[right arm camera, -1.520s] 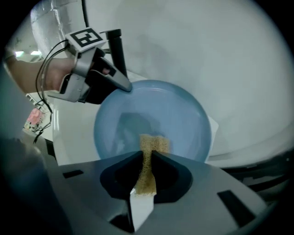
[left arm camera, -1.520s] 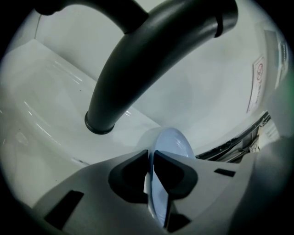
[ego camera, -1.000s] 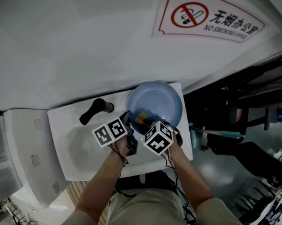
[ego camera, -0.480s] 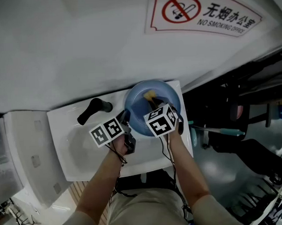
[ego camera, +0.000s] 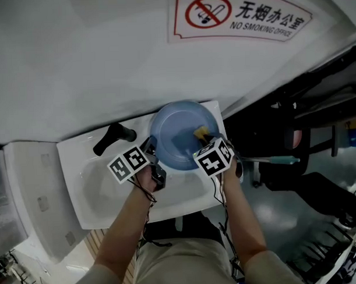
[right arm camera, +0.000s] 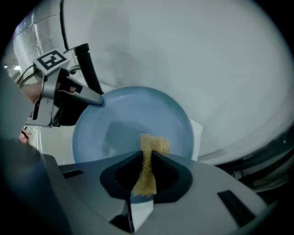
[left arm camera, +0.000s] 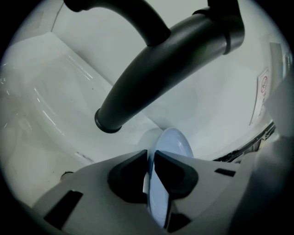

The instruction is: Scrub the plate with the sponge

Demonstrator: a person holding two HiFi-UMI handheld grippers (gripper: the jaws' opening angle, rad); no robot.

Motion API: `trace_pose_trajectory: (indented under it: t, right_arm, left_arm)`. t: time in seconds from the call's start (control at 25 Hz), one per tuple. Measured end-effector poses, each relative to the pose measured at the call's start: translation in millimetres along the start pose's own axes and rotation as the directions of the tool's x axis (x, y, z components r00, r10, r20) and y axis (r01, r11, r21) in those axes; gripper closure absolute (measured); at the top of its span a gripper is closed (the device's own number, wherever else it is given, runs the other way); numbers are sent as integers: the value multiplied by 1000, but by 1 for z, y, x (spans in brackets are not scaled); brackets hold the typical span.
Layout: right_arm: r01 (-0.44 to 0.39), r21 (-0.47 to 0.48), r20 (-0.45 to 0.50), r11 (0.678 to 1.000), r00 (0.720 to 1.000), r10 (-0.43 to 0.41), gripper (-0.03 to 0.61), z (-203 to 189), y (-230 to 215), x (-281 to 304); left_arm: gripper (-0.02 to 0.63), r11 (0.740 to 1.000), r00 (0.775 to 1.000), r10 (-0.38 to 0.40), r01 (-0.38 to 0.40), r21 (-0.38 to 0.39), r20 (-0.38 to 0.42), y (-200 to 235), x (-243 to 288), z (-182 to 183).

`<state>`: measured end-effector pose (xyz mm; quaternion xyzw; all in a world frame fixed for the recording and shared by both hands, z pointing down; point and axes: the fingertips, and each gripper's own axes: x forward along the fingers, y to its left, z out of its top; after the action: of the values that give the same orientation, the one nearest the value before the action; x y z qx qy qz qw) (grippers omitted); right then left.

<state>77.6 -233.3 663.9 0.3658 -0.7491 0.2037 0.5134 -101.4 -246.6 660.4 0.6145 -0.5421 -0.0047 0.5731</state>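
A light blue plate [ego camera: 175, 133] stands tilted over the right end of the white sink [ego camera: 104, 193]. My left gripper [ego camera: 150, 147] pinches the plate's left rim; in the left gripper view the plate [left arm camera: 173, 143] runs edge-on between the pads of the left gripper [left arm camera: 150, 161], whose jaws are opening slightly while still touching it. My right gripper [ego camera: 205, 139] is shut on a yellow sponge [ego camera: 201, 132], squeezed thin between its jaws. In the right gripper view the sponge [right arm camera: 154, 144] presses on the plate's [right arm camera: 115, 124] lower right face, just ahead of the right gripper [right arm camera: 147, 161].
A black faucet [ego camera: 112, 139] reaches over the basin left of the plate, close above my left gripper; it fills the top of the left gripper view as the faucet [left arm camera: 161, 59]. A white wall with a no-smoking sign [ego camera: 238, 17] rises behind. Dark clutter lies to the right.
The right gripper carried the sponge across the plate, from its lower middle up to the top, then down to the right side. The left gripper kept its hold on the rim.
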Motion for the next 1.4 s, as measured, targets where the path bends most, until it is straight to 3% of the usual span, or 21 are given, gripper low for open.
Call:
trace_pose_trajectory:
  t: [0.28, 0.48, 0.52, 0.56, 0.64, 0.8, 0.88, 1.0, 1.12, 1.4]
  right_arm:
    - [-95, -29, 11, 995, 995, 95, 509, -4, 36, -2]
    - [-128, -51, 69, 990, 989, 131, 509, 15, 51, 0]
    - [-129, -41, 91, 991, 987, 132, 511, 21, 52, -1]
    - [-127, -31, 118, 991, 985, 130, 511, 27, 52, -4]
    - [-128, -6, 177, 992, 976, 127, 511, 37, 51, -13]
    - [-136, 34, 293, 990, 949, 121, 511, 55, 47, -44]
    - [-142, 50, 352, 989, 929, 116, 510, 64, 46, -66]
    - [-142, 79, 435, 987, 895, 94, 509, 71, 40, -102]
    - [-157, 126, 516, 980, 854, 70, 509, 78, 35, -143]
    - [-134, 112, 643, 985, 765, 31, 509, 97, 38, -230]
  left_arm:
    - [554, 999, 1000, 1, -1, -45, 1, -1, -1, -6]
    - [538, 996, 1000, -4, 3, -86, -11, -2, -2, -8]
    - [508, 997, 1000, -5, 4, -80, -21, -4, -3, -8]
    - [427, 998, 1000, -8, 7, -67, -24, -8, -6, -7]
    - [335, 1000, 1000, 0, 0, -15, -8, -15, -13, -3]
    - [304, 992, 998, 56, -60, 114, 39, -24, -37, 5]
    - [317, 983, 997, 52, -62, 174, 58, -32, -54, 9]
    - [400, 964, 997, 20, -40, 263, 80, -53, -79, 13]
    - [434, 943, 995, -30, -2, 333, 91, -78, -104, 20]
    - [491, 843, 963, -128, -20, 537, 237, -143, -179, 60]
